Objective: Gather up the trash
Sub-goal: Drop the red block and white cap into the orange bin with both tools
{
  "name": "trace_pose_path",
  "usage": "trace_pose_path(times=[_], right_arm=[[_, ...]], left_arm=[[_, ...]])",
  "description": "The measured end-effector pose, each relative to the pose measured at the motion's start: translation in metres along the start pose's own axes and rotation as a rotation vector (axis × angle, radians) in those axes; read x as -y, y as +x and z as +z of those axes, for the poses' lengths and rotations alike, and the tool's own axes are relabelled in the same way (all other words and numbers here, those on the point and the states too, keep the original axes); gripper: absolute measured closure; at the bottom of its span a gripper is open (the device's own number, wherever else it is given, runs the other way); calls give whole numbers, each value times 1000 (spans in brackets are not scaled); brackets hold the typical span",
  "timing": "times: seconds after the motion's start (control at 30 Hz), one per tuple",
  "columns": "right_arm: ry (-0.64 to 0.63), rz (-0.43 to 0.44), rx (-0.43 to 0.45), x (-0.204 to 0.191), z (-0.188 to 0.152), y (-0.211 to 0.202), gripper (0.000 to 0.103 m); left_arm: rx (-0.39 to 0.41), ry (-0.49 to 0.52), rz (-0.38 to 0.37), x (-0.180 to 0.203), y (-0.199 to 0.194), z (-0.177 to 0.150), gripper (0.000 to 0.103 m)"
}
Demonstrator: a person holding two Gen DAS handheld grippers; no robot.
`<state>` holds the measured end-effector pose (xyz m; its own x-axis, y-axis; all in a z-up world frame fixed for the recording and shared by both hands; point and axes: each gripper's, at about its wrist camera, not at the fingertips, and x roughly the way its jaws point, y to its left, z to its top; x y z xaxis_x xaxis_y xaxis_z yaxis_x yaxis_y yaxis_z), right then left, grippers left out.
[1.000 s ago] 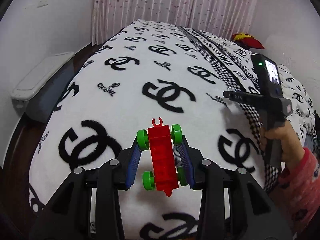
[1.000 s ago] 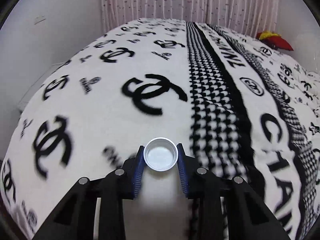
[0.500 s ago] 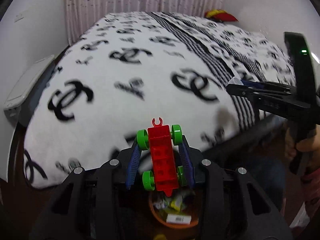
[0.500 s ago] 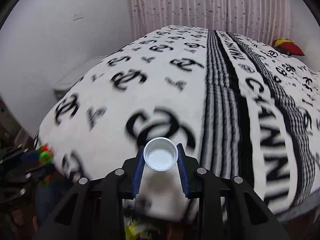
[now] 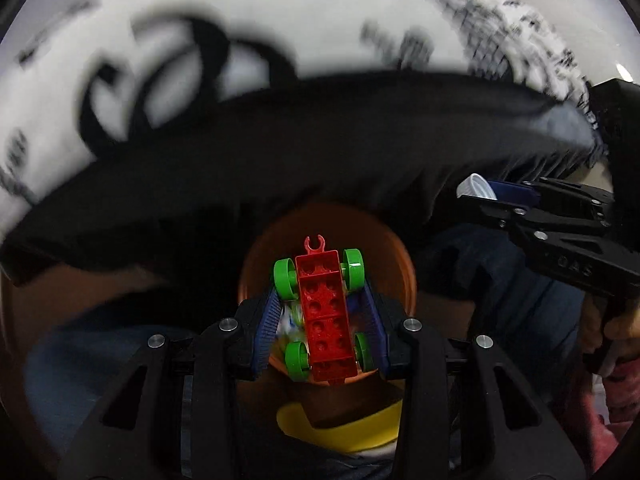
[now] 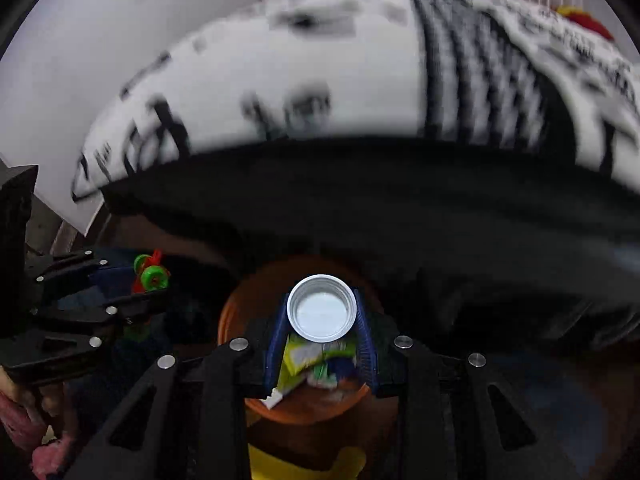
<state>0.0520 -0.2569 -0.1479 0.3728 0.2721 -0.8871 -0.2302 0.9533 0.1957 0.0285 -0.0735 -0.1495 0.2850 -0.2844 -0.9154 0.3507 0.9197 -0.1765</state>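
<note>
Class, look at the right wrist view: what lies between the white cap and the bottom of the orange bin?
Crumpled wrappers, yellow and green, lie in the orange bin below the white cap that the right gripper holds.

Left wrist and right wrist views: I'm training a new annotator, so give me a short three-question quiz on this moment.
1. True or false: the left hand-held gripper is clamped on a red toy car with green wheels.
2. What does the right hand-held gripper hold? A) a white bottle cap B) a spoon C) a battery
3. Fill in: under both grippers stands an orange ____ with wrappers inside.

Key
1. True; both blue pads press the car's sides.
2. A, the white bottle cap, open side facing the camera.
3. Bin: the orange bin shows below the bed's edge in both views, with wrappers in it.
</note>
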Motion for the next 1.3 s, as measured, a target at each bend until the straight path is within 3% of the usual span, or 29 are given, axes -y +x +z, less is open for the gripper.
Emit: trace_pose_path(times=[0.17, 0.23, 0.27, 0.33, 0.4, 0.63, 1.07, 1.3], right_arm=[[40, 15, -77, 4, -15, 39, 71], [57, 18, -96, 7, -19, 49, 52], [67, 17, -92, 9, -21, 52, 38], [71, 5, -96, 12, -23, 54, 37], [94, 17, -101, 15, -25, 56, 36], [111, 21, -105, 17, -26, 54, 30], [122, 20, -91, 21, -28, 48, 30], [134, 23, -30, 25, -18, 23, 29]], left_arm=[[-102, -40, -5, -4, 49, -13, 65], [-145, -90, -14, -11, 65, -15, 64], [-163, -105, -18, -15, 71, -16, 60], [-191, -134, -10, -20, 79, -17, 33], [-182, -142, 2, -22, 79, -18, 28], [-187, -143, 16, -24, 79, -17, 27], [-181, -152, 38, -25, 74, -17, 27], [-120, -156, 42, -23, 51, -9, 27]])
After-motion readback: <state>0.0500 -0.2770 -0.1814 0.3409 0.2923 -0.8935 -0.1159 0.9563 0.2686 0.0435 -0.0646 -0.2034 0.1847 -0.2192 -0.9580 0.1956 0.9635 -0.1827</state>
